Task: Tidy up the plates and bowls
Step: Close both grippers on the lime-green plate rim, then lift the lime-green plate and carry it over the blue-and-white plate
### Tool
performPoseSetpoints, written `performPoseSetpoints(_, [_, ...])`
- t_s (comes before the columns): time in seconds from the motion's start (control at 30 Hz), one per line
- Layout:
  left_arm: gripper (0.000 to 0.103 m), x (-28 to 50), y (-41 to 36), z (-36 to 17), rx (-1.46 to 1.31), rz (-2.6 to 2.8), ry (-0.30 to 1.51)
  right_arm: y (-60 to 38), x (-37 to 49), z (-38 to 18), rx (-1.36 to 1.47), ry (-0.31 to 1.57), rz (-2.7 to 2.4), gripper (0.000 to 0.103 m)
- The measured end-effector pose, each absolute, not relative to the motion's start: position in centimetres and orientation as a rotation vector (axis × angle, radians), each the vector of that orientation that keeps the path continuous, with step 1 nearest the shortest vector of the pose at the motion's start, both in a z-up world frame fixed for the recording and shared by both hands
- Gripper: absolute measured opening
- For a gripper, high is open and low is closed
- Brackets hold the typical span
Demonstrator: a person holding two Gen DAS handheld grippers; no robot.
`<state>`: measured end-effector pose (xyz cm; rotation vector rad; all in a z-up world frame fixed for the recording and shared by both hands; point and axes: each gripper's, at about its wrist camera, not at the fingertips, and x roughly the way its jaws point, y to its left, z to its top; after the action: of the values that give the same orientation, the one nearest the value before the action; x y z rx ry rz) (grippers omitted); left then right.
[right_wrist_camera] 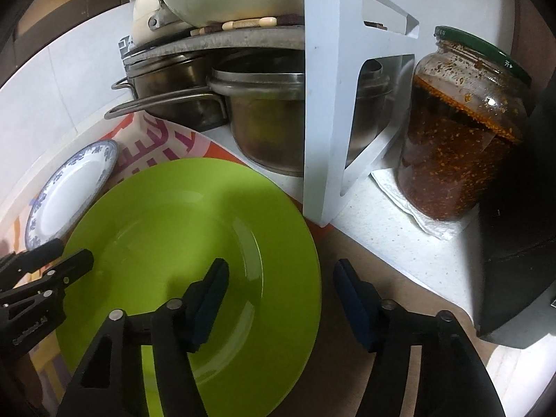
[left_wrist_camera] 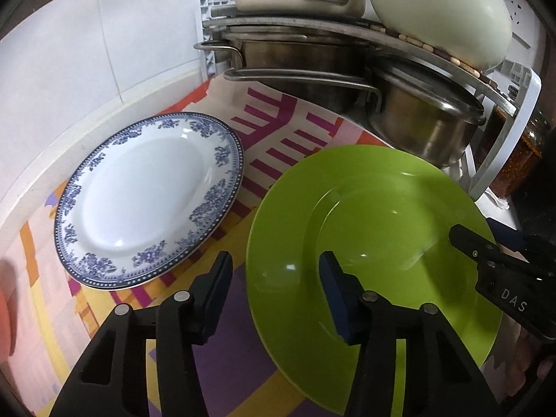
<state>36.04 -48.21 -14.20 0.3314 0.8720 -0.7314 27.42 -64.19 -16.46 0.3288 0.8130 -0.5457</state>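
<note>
A lime green plate (left_wrist_camera: 382, 226) (right_wrist_camera: 166, 215) lies on a colourful patterned mat (left_wrist_camera: 278, 139). My left gripper (left_wrist_camera: 276, 271) straddles its left rim, one finger outside on the mat and one over the plate's well; the pads stand apart from the rim, so it is open. My right gripper (right_wrist_camera: 279, 278) straddles the right rim the same way, also open with a gap on both sides. Each gripper shows in the other's view: the right gripper (left_wrist_camera: 486, 234) and the left gripper (right_wrist_camera: 62, 253). A white plate with a blue floral border (left_wrist_camera: 146, 201) (right_wrist_camera: 69, 191) lies flat to the left.
Behind the plates stand two steel pots (left_wrist_camera: 295, 59) (left_wrist_camera: 424, 121) under a white rack (right_wrist_camera: 330, 104); cream pots (left_wrist_camera: 444, 14) sit on its shelf. A jar of chilli paste (right_wrist_camera: 458, 132) stands right of the rack on a paper towel. A dark object (right_wrist_camera: 521, 243) blocks the far right. A tiled wall runs along the left.
</note>
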Motion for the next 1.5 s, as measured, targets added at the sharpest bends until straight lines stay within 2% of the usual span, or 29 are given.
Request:
performPoseSetpoints(0.13, [0.043,36.3,-48.6,-14.6,0.317,-0.746,0.899,-64.3,27.7,-16.6,0.327,0.824,-0.539,0.056])
performPoseSetpoints(0.6, [0.040,36.0,-48.0,-14.2,0.326,-0.736,0.888,-64.1,27.9,-16.3,0.307,0.838,-0.533,0.043])
performPoseSetpoints(1.5, [0.039,31.3,-37.1,-8.2,0.216,-0.581,0.907,-56.6,23.9,-10.7,0.249,0.826,-0.422,0.042])
